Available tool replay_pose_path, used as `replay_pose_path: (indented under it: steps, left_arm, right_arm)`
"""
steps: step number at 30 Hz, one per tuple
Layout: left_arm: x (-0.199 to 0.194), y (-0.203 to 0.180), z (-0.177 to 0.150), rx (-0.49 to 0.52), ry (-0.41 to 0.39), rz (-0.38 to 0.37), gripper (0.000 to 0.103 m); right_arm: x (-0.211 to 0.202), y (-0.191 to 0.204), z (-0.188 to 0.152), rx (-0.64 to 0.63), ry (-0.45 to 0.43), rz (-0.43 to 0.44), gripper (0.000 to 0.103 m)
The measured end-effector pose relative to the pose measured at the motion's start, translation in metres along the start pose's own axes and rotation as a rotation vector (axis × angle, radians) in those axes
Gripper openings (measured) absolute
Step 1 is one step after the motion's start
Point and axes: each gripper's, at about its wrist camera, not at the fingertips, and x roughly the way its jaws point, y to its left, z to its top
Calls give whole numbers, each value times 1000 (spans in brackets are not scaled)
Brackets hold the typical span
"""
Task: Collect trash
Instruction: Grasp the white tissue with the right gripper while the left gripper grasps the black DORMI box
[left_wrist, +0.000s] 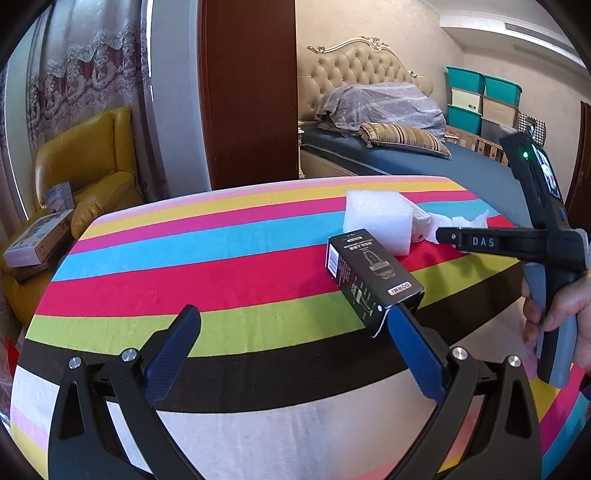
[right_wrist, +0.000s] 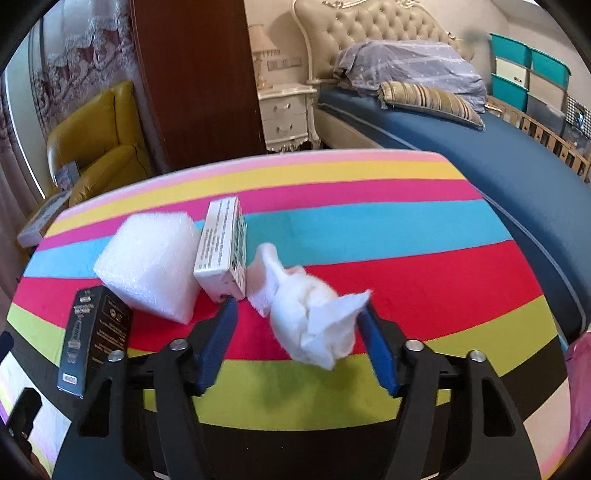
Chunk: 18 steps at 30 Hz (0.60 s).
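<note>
A black carton lies on the striped table cloth; it also shows in the right wrist view. My left gripper is open, its right finger touching the carton's near end. A white foam block, a white carton and crumpled white tissue lie nearby. My right gripper is open with the tissue between its fingers; it shows in the left wrist view reaching in from the right.
A yellow armchair with boxes stands left of the table. A bed with pillows runs along the far right side. A brown wardrobe panel and stacked storage bins stand behind.
</note>
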Motion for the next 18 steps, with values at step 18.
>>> replay_pose_path:
  steps: [18]
  left_arm:
    - [1,-12,0,57,-9,20,98]
  right_arm:
    - [-73,-6,-66,21,-93,-43,30]
